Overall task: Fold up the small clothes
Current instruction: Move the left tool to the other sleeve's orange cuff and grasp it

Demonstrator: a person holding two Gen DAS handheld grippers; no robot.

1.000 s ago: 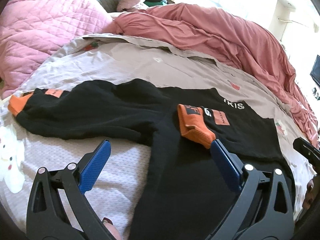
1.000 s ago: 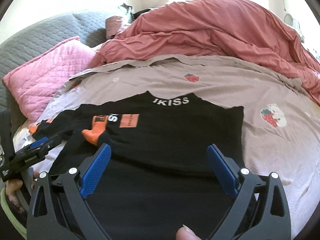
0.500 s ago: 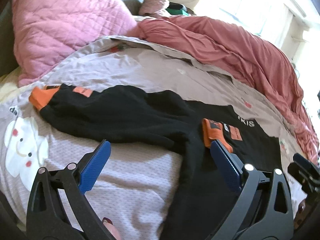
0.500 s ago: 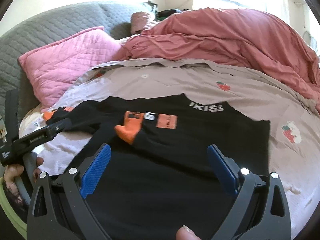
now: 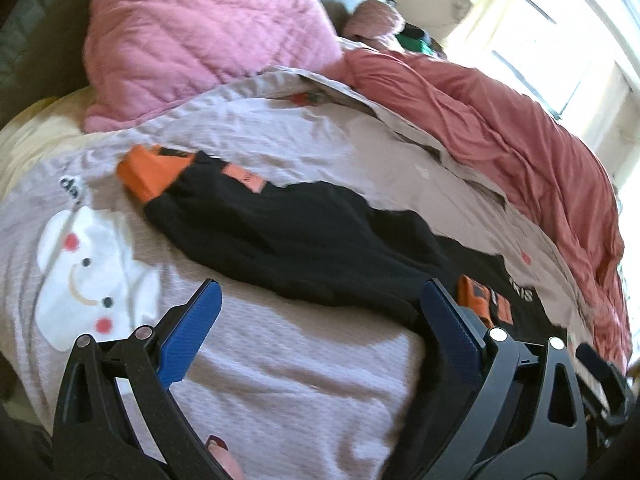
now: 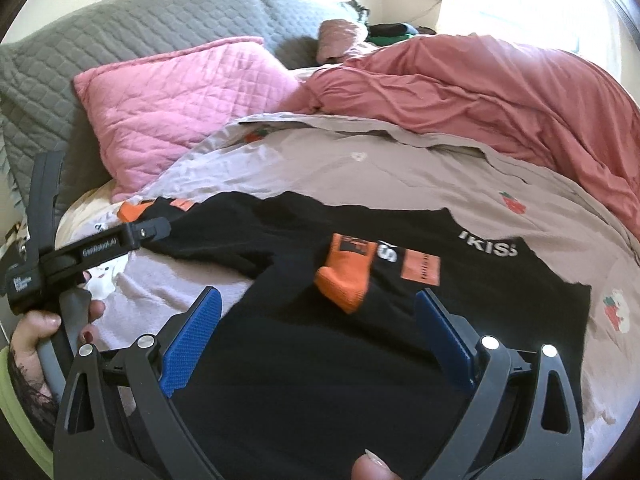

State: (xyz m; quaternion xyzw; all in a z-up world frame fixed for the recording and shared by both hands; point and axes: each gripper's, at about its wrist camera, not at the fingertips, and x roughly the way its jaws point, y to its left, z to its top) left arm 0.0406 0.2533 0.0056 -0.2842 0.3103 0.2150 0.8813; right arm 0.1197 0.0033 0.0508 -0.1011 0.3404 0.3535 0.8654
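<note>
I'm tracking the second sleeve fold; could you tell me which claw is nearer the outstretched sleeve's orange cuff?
Left. The left claw hovers open just short of the cuff; the right claw sits over the shirt body, farther away.

Bed: you look at a grey-pink sheet with strawberry and bunny pictures [image 6: 360, 176].
Pillow: a pink quilted pillow [image 6: 176, 96] lies at the head end.
Headboard: a grey padded headboard [image 6: 120, 36] stands behind it.
Blanket: a big rumpled rose-red blanket [image 6: 500, 92] is bunched along the far side.
Window: bright sun pours in through the window [image 5: 560, 52].
</note>
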